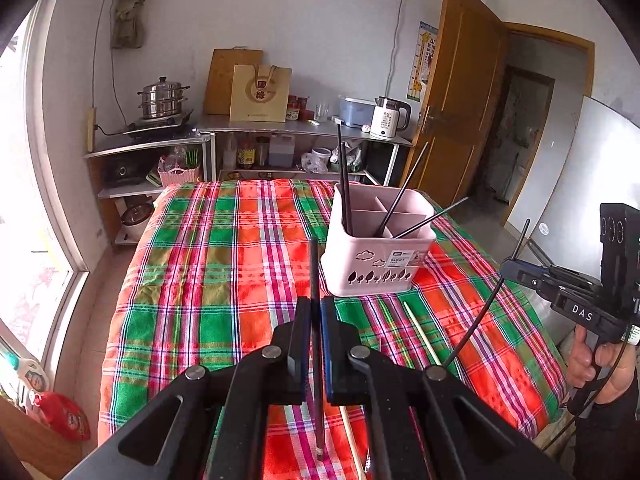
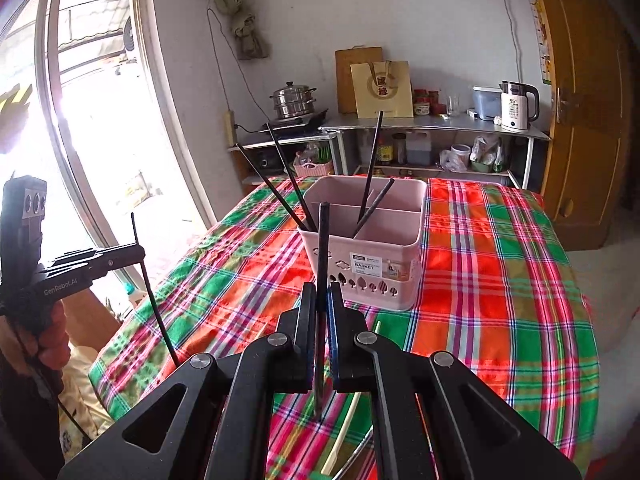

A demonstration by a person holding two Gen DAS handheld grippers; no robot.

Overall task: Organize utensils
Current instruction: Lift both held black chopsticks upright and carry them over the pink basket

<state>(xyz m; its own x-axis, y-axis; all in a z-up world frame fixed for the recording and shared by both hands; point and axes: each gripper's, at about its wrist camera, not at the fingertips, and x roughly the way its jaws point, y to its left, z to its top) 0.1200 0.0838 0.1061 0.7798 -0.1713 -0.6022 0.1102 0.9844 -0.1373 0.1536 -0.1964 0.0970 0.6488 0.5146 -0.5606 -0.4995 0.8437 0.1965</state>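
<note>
A pink divided basket (image 1: 378,266) (image 2: 366,264) stands on the plaid table, with several black chopsticks (image 1: 345,184) (image 2: 370,168) leaning in its compartments. My left gripper (image 1: 315,306) is shut on a black chopstick (image 1: 314,276) that points up, held in front of the basket's left side. My right gripper (image 2: 321,292) is shut on another black chopstick (image 2: 322,248), held upright just before the basket. Each gripper shows from the side in the other view, the right one (image 1: 516,268) and the left one (image 2: 138,252). A pale chopstick (image 1: 422,334) (image 2: 344,428) lies on the cloth below them.
The table has a red, green and pink plaid cloth (image 1: 224,264) (image 2: 500,272). Behind stand steel shelves with a steamer pot (image 1: 163,98), a paper bag (image 1: 260,94) and a white kettle (image 1: 390,117). A window is at the left, a wooden door (image 1: 460,92) at the right.
</note>
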